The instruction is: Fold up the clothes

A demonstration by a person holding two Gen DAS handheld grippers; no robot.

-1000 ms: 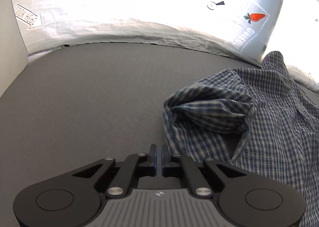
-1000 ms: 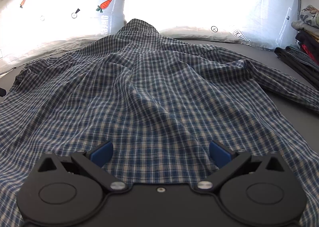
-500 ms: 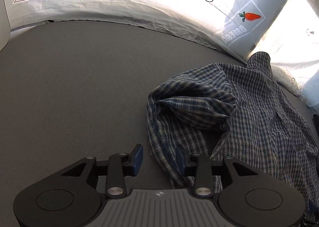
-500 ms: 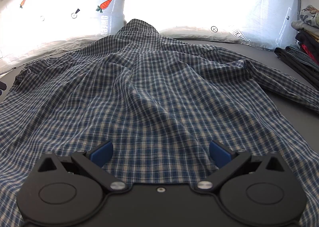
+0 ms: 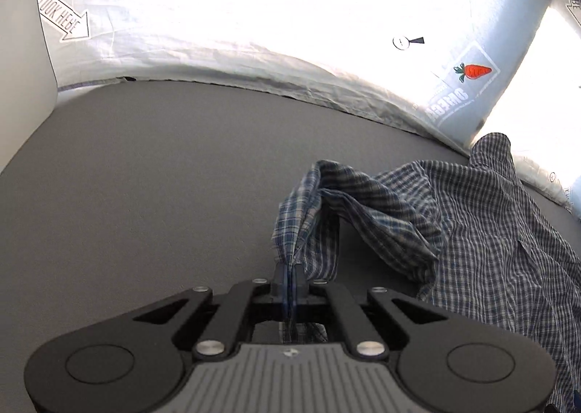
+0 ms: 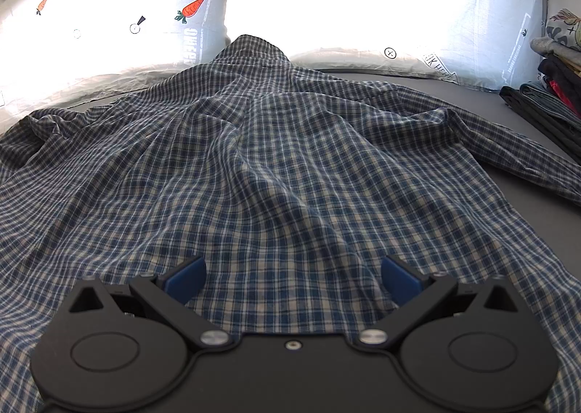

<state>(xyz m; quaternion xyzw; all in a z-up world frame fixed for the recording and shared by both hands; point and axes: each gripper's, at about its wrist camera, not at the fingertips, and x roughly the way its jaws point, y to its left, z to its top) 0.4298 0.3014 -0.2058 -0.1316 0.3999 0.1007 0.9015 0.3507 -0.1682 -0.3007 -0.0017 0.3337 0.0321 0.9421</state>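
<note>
A blue and white checked shirt [image 6: 276, 166] lies spread over the grey surface [image 5: 145, 195], collar toward the far white sheet. In the left wrist view its left sleeve [image 5: 326, 202] is bunched and lifted off the surface. My left gripper [image 5: 289, 276] is shut on the sleeve's edge, with cloth pinched between the blue pads and hanging behind them. My right gripper [image 6: 292, 276] hovers over the shirt's lower hem, its blue fingers [image 6: 185, 276] wide apart with nothing pressed between them.
A white sheet with carrot prints [image 5: 472, 71] and arrow labels rises along the far edge. A stack of folded clothes [image 6: 552, 93] sits at the right. The shirt's right sleeve [image 6: 508, 155] stretches toward that stack. Bare grey surface lies left of the shirt.
My left gripper opened, slid onto the sleeve edge, then shut on it and lifted it off the surface. The right gripper has stayed still and open.
</note>
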